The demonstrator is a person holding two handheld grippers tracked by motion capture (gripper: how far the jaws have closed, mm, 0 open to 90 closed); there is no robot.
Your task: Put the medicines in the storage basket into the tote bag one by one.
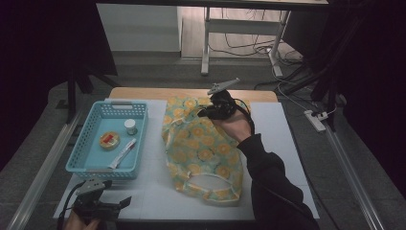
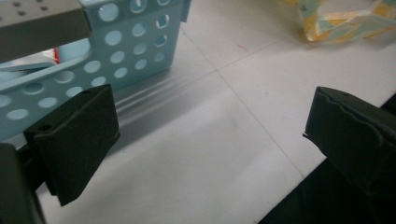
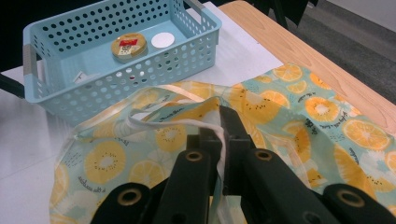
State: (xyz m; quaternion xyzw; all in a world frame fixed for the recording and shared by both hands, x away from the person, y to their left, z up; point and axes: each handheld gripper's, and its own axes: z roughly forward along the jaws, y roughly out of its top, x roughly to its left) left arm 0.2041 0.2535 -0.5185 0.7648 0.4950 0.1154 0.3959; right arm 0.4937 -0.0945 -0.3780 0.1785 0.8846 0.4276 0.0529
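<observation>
Right now, right gripper (image 3: 219,140): jaws pinching the white handle strap (image 3: 187,123) of the fruit-print bag (image 1: 203,148).
Bag: mid-tabletop (image 1: 277,139), beside the blue basket (image 1: 79,153).
Left gripper (image 2: 210,135): jaws spread, empty.

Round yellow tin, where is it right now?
In the high view the round yellow tin lies inside the blue basket at table left, between the white-capped jar and the white tube.
</observation>
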